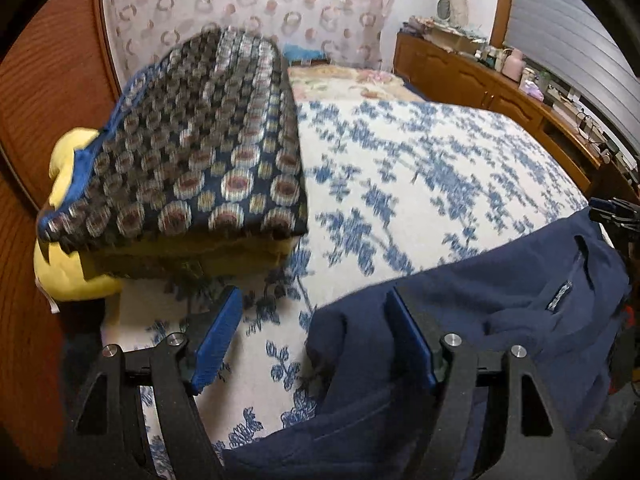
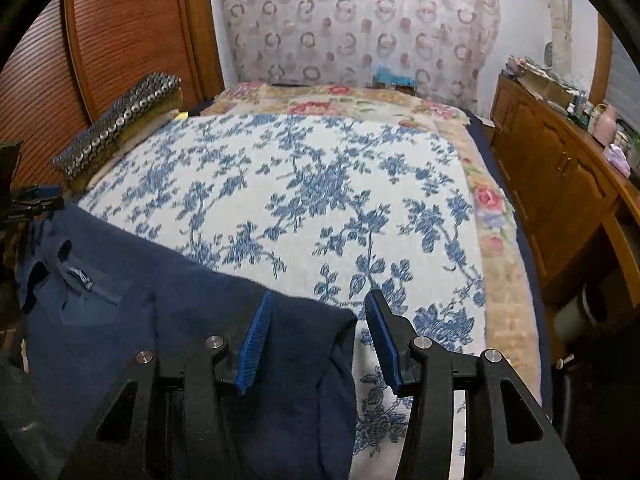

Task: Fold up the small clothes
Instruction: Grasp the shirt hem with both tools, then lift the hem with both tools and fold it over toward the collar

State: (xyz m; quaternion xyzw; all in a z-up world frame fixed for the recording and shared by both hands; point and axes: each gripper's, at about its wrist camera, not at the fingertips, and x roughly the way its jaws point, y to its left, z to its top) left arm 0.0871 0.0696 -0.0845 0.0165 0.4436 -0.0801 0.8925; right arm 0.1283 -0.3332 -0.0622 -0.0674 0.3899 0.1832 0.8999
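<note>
Left wrist view shows the bed (image 1: 420,152) first, spread with a white cover in blue flowers, and a stack of folded blankets (image 1: 208,148) resting on a yellow pillow (image 1: 68,264) along its far left side. Nearer you, the navy sweater (image 1: 520,280) lies across the near edge of the bed, its neck label facing up, one side bunched in a soft hump in front of your left gripper (image 1: 316,340). Its jaws stand wide apart, the right-hand pad touching or just beside that bunched cloth; nothing is clamped.

From the right wrist view, the same sweater (image 2: 160,300) fills the lower left, and its right edge runs between the pads of your right gripper (image 2: 316,336). Those jaws are apart too, straddling the edge without pinching it, as far as you can tell.

You seem to be at the start of a fold: both tools are lined up at opposite sides of the sweater, grips not yet taken. Next, you likely need to lower each tool so a single edge sits between the pads, then close both together before lifting, or the bunched side may drag.
</note>
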